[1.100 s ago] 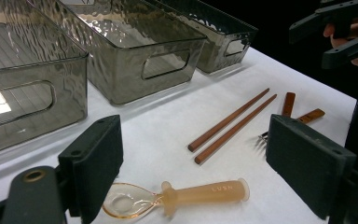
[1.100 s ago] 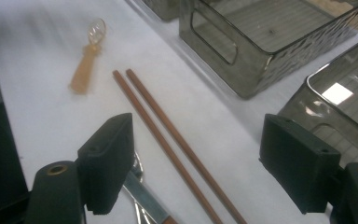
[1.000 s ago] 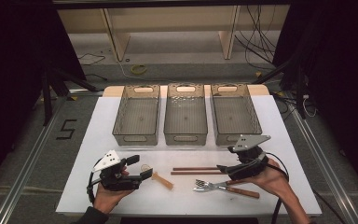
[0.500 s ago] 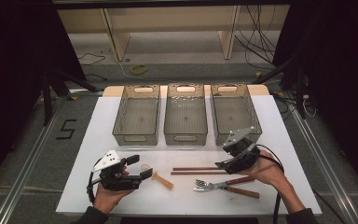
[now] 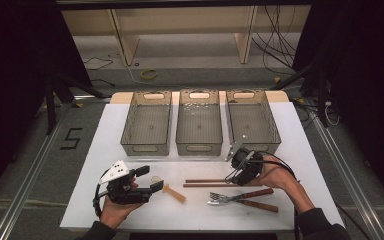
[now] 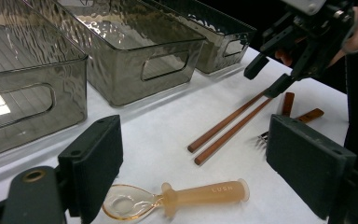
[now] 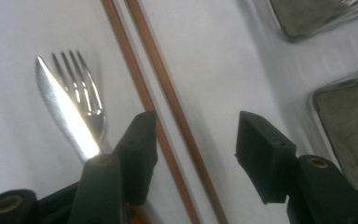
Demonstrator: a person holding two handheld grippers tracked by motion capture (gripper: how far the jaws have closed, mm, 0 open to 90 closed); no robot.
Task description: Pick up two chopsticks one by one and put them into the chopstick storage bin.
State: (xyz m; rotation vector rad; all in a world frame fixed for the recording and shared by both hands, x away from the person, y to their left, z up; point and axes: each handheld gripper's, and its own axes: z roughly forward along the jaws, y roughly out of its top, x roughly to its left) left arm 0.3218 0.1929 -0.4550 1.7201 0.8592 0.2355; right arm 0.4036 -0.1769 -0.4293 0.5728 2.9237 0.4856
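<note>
Two brown chopsticks (image 5: 207, 182) lie side by side on the white table top (image 5: 105, 150). My right gripper (image 5: 233, 176) points down over their right end. Its jaws straddle both chopsticks (image 7: 168, 107) with a gap on each side and have just been closing; the pads do not press on the sticks. A fork and knife (image 5: 240, 198) with brown handles lie just in front. My left gripper (image 5: 150, 178) rests open at the front left. A translucent amber spoon (image 6: 186, 196) lies on the table below its jaws (image 6: 200, 168), untouched.
Three translucent grey bins (image 5: 147, 125) (image 5: 198, 125) (image 5: 252, 122) stand in a row along the far side of the table, and nothing shows inside them. The right gripper's cable trails toward the right edge. Beyond the table are a floor, shelving legs and cables.
My right gripper has moved left and down onto the right end of the chopsticks, and its jaws have narrowed. The left gripper has stayed put.
</note>
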